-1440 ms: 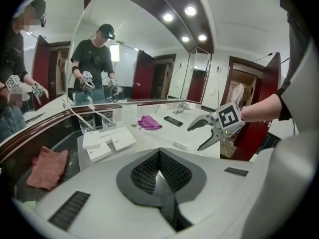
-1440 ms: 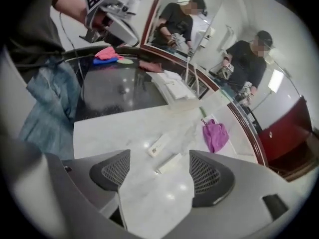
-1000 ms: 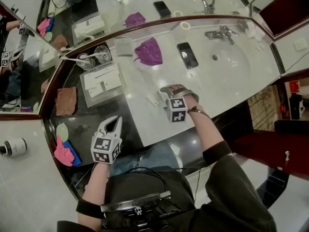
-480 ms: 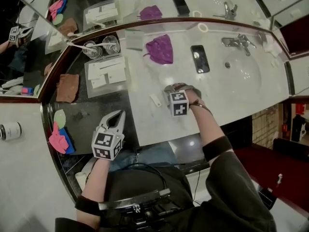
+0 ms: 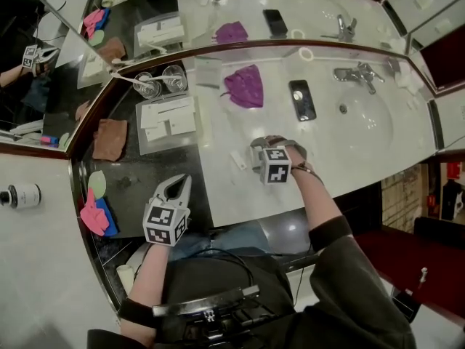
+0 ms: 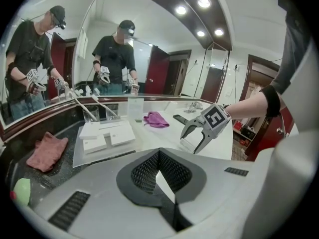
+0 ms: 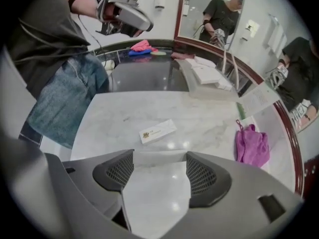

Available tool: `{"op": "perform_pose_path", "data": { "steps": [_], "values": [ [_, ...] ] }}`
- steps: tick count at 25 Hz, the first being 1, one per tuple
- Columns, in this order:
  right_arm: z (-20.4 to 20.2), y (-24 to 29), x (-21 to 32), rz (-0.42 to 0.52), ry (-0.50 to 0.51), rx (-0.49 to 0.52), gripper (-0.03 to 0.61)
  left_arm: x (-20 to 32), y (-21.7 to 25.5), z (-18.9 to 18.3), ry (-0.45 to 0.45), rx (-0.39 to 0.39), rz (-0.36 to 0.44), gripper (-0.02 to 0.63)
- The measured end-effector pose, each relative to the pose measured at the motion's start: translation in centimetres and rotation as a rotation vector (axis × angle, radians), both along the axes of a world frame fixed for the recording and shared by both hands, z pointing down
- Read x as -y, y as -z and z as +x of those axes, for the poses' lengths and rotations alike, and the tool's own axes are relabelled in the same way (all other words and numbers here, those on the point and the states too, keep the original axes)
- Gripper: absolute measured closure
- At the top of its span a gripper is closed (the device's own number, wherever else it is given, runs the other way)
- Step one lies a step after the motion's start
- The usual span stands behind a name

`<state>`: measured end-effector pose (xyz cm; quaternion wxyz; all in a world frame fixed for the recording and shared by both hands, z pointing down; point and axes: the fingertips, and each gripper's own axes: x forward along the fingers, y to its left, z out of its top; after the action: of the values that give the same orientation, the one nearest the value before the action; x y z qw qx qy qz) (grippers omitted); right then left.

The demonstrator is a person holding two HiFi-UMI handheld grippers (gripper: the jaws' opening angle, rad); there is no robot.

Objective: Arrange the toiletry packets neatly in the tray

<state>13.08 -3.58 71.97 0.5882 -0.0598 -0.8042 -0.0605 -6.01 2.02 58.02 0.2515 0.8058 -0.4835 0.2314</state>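
Closing in on a wide white packet (image 7: 157,198) lying on the marble worktop (image 7: 199,118), the right claw (image 7: 159,158) is just pinching it. The left claw (image 6: 159,156) is hanging clenched and empty. Next I'm expecting a lift and carry to the far-left tray (image 5: 147,145).

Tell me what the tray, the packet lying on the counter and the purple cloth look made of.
Tray: translucent glossy plastic or glass; dark counter shows through. Packet: white matte card, seemingly; crisp edges, small printed logo. Purple cloth: soft fabric, crumpled folds.
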Motion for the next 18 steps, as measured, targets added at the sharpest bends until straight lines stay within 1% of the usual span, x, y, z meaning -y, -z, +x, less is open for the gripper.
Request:
{"op": "perform_pose_path", "data": {
  "steps": [6,10,13,16,18],
  "values": [
    [-2.9,5.6,0.3,0.010,-0.180,0.204,0.228,0.6,2.1,-1.7,0.011,-0.004,0.043,0.612],
    [-5.5,9.7,0.0,0.034,-0.262,0.347,0.227,1.4,3.7,-3.1,0.016,-0.011,0.079,0.612],
    [-8.0,13.6,-0.6,0.040,-0.337,0.492,0.227,1.6,4.7,-4.0,0.022,-0.031,0.101,0.612],
    [-10.7,17.1,-1.6,0.005,-0.431,0.665,0.227,1.5,5.4,-5.1,0.023,-0.039,0.123,0.612],
    [-12.2,18.6,-2.0,-0.025,-0.490,0.760,0.227,1.5,5.7,-5.8,0.025,-0.047,0.136,0.612]
  ]
}}
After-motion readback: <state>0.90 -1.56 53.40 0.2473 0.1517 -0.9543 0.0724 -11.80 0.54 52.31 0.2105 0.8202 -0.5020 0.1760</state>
